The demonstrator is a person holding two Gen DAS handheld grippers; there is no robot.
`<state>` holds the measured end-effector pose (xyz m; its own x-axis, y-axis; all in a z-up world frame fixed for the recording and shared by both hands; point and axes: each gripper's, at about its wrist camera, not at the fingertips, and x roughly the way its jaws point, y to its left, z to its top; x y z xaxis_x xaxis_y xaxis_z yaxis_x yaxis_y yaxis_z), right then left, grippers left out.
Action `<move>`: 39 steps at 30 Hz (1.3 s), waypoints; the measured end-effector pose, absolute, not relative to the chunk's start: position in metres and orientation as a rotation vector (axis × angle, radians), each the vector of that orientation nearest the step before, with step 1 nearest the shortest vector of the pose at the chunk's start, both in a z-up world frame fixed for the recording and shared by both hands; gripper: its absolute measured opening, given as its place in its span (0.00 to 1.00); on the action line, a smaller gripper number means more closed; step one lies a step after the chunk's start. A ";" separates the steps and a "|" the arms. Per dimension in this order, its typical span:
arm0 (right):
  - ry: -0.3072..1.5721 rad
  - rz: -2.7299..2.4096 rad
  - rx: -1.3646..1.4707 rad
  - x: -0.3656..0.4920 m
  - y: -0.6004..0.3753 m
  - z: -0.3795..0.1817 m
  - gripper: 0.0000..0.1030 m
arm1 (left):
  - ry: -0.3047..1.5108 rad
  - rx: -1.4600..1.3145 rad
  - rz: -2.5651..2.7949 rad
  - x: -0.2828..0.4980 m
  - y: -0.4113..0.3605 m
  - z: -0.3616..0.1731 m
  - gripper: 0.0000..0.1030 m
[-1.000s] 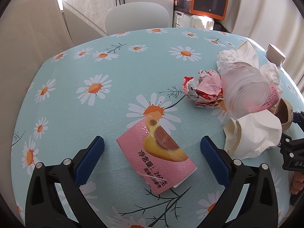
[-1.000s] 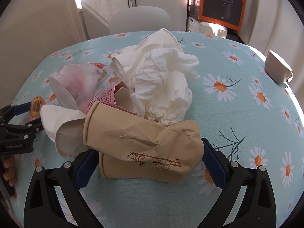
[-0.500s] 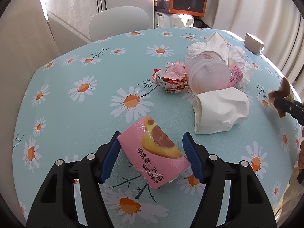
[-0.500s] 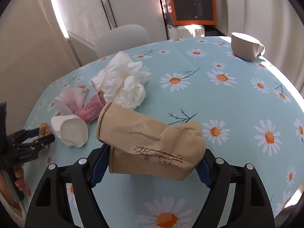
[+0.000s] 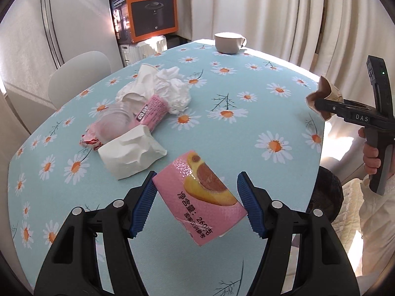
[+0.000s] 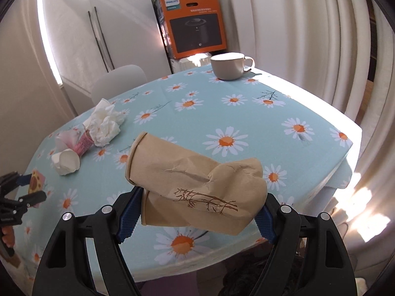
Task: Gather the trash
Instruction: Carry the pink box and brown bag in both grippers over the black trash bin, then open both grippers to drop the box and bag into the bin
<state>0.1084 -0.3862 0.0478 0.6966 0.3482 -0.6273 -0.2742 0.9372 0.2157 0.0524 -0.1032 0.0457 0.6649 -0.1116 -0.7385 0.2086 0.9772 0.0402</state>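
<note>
My left gripper (image 5: 197,203) is shut on a pink snack packet (image 5: 200,197) and holds it above the daisy tablecloth (image 5: 222,143). My right gripper (image 6: 198,218) is shut on crushed brown paper cups (image 6: 197,187), lifted over the table's near edge. The same brown cups (image 5: 323,97) show at the right of the left wrist view, and the pink packet (image 6: 36,182) at the far left of the right wrist view. On the cloth lie a crushed white cup (image 5: 130,153), a clear plastic cup (image 5: 116,124), a pink wrapper (image 5: 151,109), a red crumpled wrapper (image 5: 88,141) and white tissues (image 5: 172,90).
A white mug (image 6: 230,65) stands at the table's far edge. An orange appliance box (image 6: 195,22) and a white chair (image 5: 79,74) lie beyond the table. Curtains (image 5: 271,12) hang on the right. A dark round bin (image 5: 328,194) sits below the table's right edge.
Both grippers closed on their items and lifted them off the table. Both swung to the right, so the trash pile now sits further left and the mug and curtains have come into view.
</note>
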 end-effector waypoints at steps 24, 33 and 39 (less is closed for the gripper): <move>0.800 0.083 0.058 -0.047 -0.524 -0.056 0.72 | 0.898 0.468 -0.825 0.053 -0.372 -0.014 0.64; 0.928 0.075 0.097 -0.052 -0.544 -0.117 0.73 | 0.935 0.503 -1.004 0.059 -0.423 -0.045 0.74; 0.982 0.025 0.150 -0.033 -0.551 -0.146 0.88 | 0.914 0.366 -1.029 0.077 -0.418 -0.040 0.92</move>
